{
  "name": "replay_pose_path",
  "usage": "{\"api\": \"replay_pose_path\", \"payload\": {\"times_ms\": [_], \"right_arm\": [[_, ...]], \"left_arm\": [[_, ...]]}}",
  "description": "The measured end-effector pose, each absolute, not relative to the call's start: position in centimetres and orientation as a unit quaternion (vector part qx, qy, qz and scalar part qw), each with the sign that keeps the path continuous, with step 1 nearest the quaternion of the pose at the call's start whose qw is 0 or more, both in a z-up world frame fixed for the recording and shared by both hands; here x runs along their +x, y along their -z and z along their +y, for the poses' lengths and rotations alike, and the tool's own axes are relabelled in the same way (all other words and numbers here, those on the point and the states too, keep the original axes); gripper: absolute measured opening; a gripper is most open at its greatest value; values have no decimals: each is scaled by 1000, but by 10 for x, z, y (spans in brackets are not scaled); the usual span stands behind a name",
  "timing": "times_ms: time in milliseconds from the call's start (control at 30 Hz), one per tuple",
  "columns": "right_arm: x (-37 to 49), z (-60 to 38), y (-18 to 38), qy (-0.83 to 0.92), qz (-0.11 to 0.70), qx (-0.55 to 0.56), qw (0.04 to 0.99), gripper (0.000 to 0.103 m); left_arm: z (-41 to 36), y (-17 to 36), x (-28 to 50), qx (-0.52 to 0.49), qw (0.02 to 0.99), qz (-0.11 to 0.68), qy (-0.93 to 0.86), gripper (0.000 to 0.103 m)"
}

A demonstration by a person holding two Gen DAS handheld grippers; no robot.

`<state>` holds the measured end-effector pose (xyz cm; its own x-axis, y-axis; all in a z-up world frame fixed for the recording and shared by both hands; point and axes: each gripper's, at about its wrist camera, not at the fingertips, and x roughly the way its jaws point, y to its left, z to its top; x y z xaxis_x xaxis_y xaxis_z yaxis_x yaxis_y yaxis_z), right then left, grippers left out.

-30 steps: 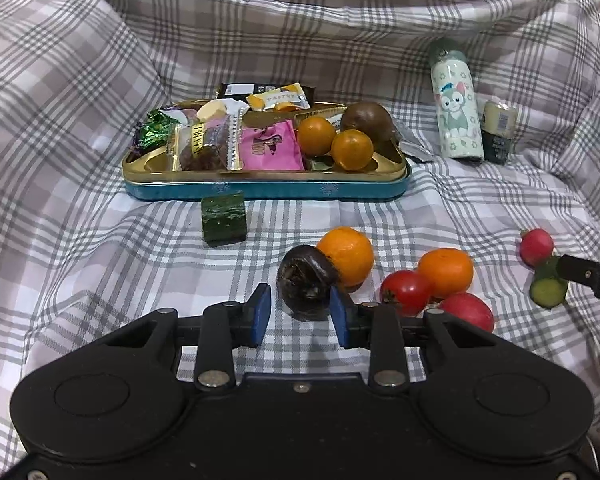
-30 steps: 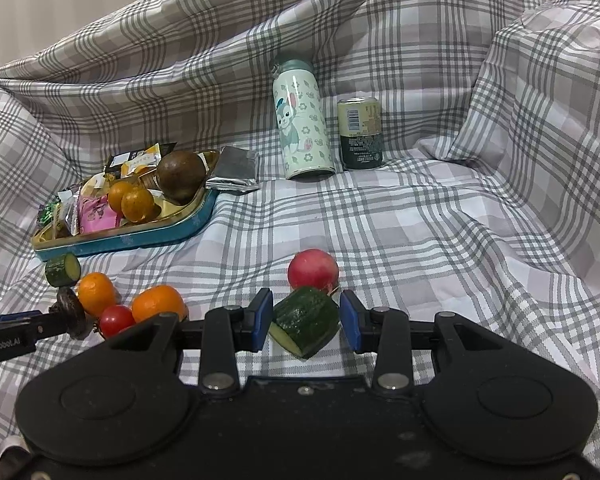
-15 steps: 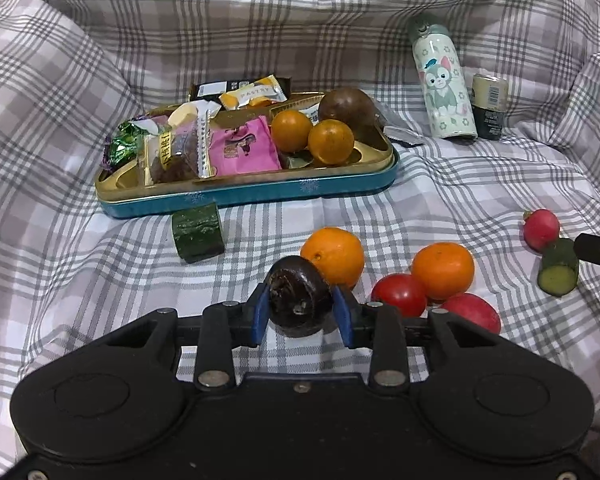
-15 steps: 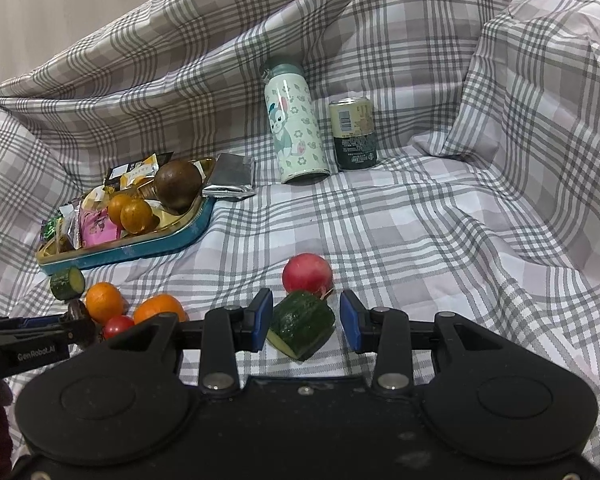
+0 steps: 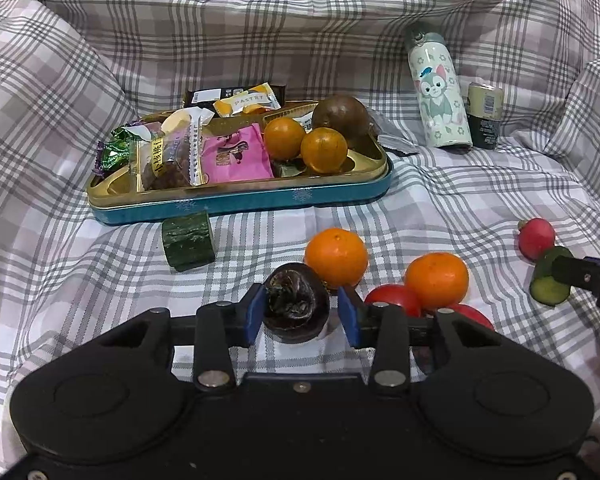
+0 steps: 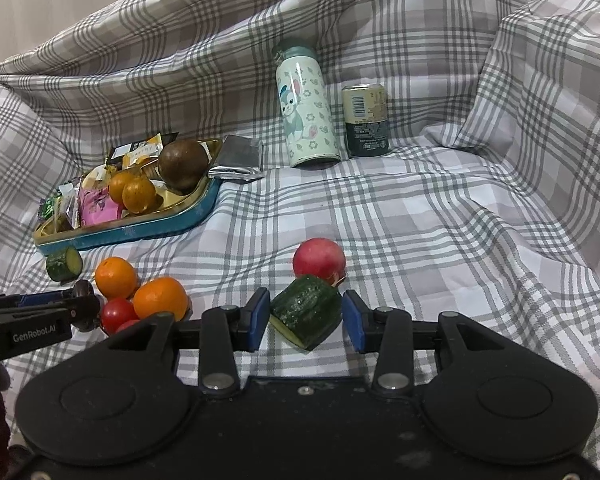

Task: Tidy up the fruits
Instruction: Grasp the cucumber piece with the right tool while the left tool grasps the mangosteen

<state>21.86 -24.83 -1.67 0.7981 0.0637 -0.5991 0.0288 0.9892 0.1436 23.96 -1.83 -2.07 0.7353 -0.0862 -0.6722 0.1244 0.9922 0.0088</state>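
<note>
My left gripper (image 5: pixel 302 312) is shut on a dark, wrinkled round fruit (image 5: pixel 296 304) just above the checked cloth. Behind it lie two oranges (image 5: pixel 336 256) (image 5: pixel 436 280) and a red tomato (image 5: pixel 394 300). My right gripper (image 6: pixel 306 316) is shut on a tilted cucumber piece (image 6: pixel 306 310), with a red round fruit (image 6: pixel 319 258) right behind it. A second cucumber piece (image 5: pixel 188 240) lies in front of the gold and teal tray (image 5: pixel 240 200). The tray holds two small oranges, a brown fruit and wrapped snacks.
A cartoon-printed bottle (image 5: pixel 438 96) and a small can (image 5: pixel 485 116) stand at the back right. A silver foil packet (image 6: pixel 238 160) lies at the tray's right end. The checked cloth rises in folds at the back and on both sides.
My left gripper moved forward around the dark fruit and took hold of it. The right gripper has kept its grip on the cucumber piece and barely moved.
</note>
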Motion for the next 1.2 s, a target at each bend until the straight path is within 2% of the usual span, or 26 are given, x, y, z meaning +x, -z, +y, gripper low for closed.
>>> {"api": "replay_pose_path", "payload": {"times_ms": [567,867,1200], "right_arm": [[231,-253,24,-12,343,116,932,51],[241,-266,32,-7,369,170,914,50],[242,-260,32,0,363,147,920,51]], "left_arm": [[-9,15,241,-11,938,344,38,51],[-5,19,244,-28,933,357,34,54],[-11,26,244,-17,925,377,50,53]]}}
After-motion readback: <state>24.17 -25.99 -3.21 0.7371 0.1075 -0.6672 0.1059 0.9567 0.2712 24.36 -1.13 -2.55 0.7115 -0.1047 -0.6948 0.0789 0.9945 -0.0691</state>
